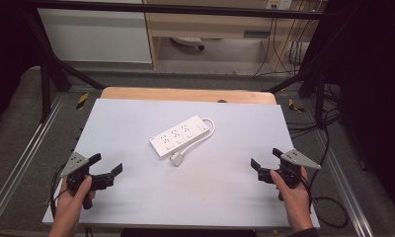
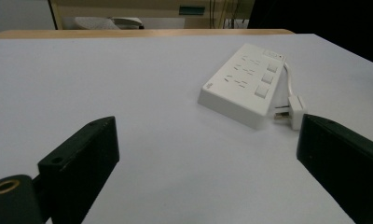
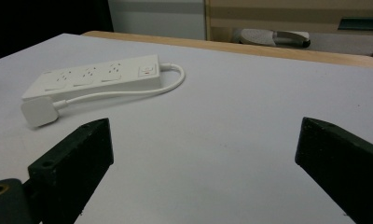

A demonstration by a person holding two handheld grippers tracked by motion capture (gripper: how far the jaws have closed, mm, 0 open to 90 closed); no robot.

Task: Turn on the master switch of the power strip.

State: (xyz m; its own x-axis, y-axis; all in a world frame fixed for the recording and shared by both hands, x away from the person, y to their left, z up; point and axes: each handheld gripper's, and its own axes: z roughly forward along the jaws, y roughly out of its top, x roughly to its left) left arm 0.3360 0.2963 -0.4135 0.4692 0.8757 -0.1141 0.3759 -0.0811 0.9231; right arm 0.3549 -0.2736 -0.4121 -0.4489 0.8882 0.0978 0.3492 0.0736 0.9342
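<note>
Both pairs of jaws stand wide apart and hold nothing. The left gripper (image 1: 106,168) hovers low over the near left of the tabletop (image 1: 126,123), the right gripper (image 1: 265,159) over the near right, each aimed inward toward the middle.

Between them, farther from the person, lies a white power strip (image 1: 179,135), flat on the tabletop with its sockets up. Its long axis runs diagonally, from near-left to far-right. Its cord (image 1: 205,136) loops out of the far-right end and runs back along the near side to the plug (image 1: 177,159), which lies just beside the strip's near-left end, prongs toward it.

In the left gripper view the strip (image 2: 250,84) sits ahead and to the right; in the right gripper view it (image 3: 96,77) sits ahead and to the left, the plug (image 3: 39,112) nearest. By my judgement the two grippers are about equally far from the plug, well apart from it.
</note>
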